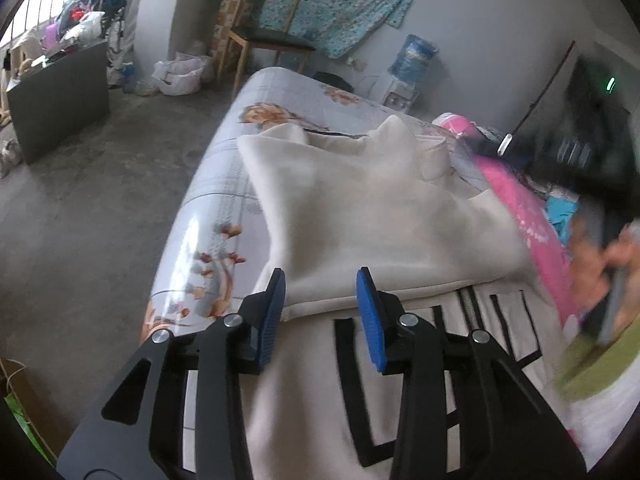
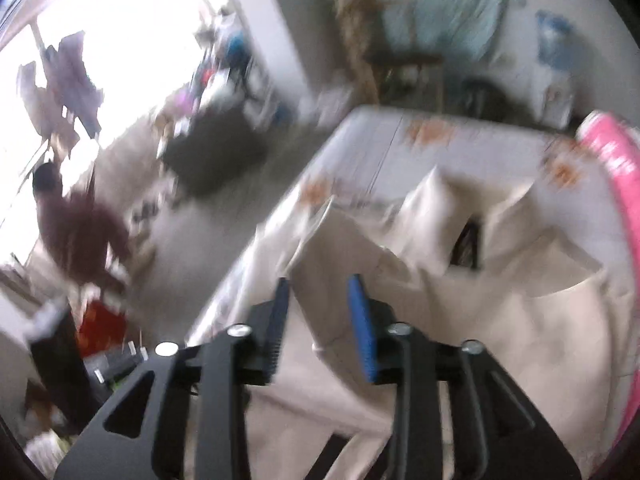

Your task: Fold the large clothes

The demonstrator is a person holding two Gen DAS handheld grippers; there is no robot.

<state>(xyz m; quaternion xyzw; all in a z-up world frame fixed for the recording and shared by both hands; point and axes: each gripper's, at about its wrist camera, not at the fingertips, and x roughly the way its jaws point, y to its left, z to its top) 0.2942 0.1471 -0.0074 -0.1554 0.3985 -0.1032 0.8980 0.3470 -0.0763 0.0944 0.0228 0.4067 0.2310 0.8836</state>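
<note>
Cream hoodie (image 1: 380, 208) lies partly folded on bed (image 1: 224, 184). Left gripper (image 1: 322, 280) released, above the fold edge. Right gripper (image 2: 318, 284) released over hoodie; view blurred.

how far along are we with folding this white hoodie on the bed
Partly done. One fold is in: the hoodie lies doubled over its printed half on the bed. Both the left gripper and right gripper are open, holding nothing. Sleeves and further folds look left, though the right view is blurred.

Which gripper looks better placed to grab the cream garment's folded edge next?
Probably the left gripper: its open jaws sit level at the cream garment's folded edge. The right gripper, also open, shows only in a motion-blurred view.
</note>
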